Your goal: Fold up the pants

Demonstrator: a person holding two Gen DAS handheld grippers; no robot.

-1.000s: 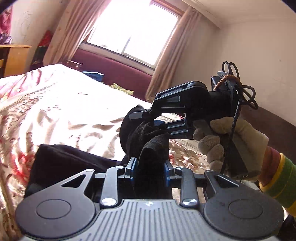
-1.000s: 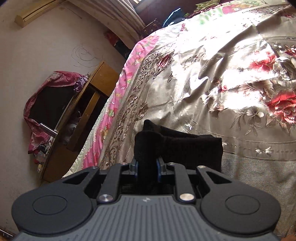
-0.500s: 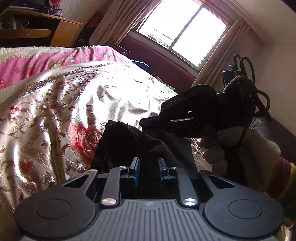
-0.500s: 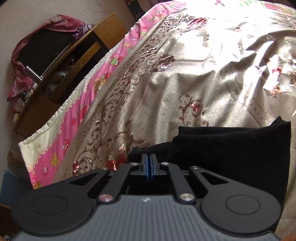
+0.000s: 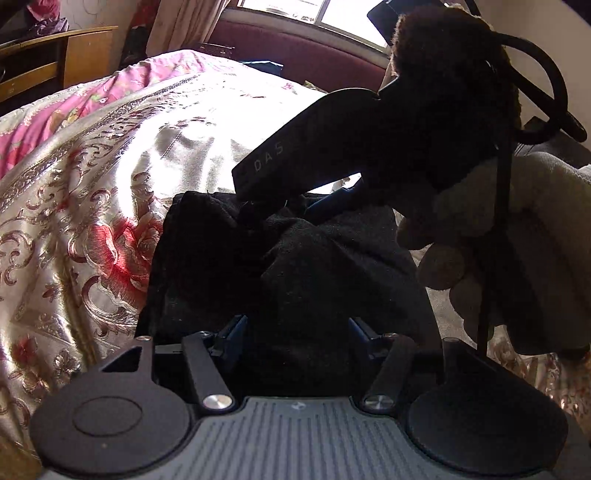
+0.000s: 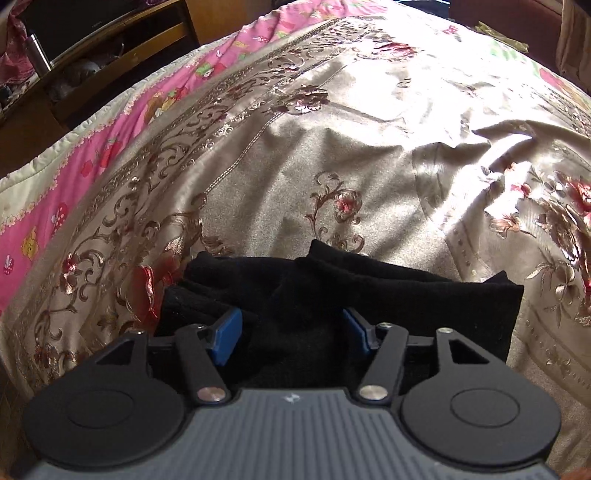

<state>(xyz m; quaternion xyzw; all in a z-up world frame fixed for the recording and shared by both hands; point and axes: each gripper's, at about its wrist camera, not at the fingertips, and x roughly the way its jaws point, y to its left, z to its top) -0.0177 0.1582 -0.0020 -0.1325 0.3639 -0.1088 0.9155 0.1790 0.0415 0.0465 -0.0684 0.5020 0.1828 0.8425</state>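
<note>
**Both grippers let go of the folded pants on the bed**

Since the earlier frames both grippers have come lower toward the bedspread, and their blue pads, which were nearly together on the black cloth, now stand apart. The left gripper [image 5: 297,328] has its jaws opening; the black pants [image 5: 295,266] lie between the pads, but the pads do not press on the cloth. The right gripper [image 6: 291,332] is the same: its jaws are opening, with a ridge of the pants [image 6: 388,291] between the two blue pads [image 6: 225,336] and a gap on each side.

The pants now rest as a folded dark bundle on the bedspread [image 6: 332,155], a shiny beige cover with red flowers and gold scrolls. In the right wrist view the bundle lies at the near edge of the bed, with its folded layers stacked and one square corner pointing to the right. Before, the cloth was lifted and hanging from the closed pads.

In the left wrist view the right gripper [image 5: 258,206] points down onto the far side of the pants, and a gloved hand [image 5: 498,229] holds its handle at the right edge of the view. A pink quilt border [image 6: 110,133] runs along the far left side of the bed. Beyond it stands a wooden shelf unit [image 6: 92,62]. A window [image 5: 332,14] with a curtain [image 5: 184,22] is behind the far end of the bed.
</note>
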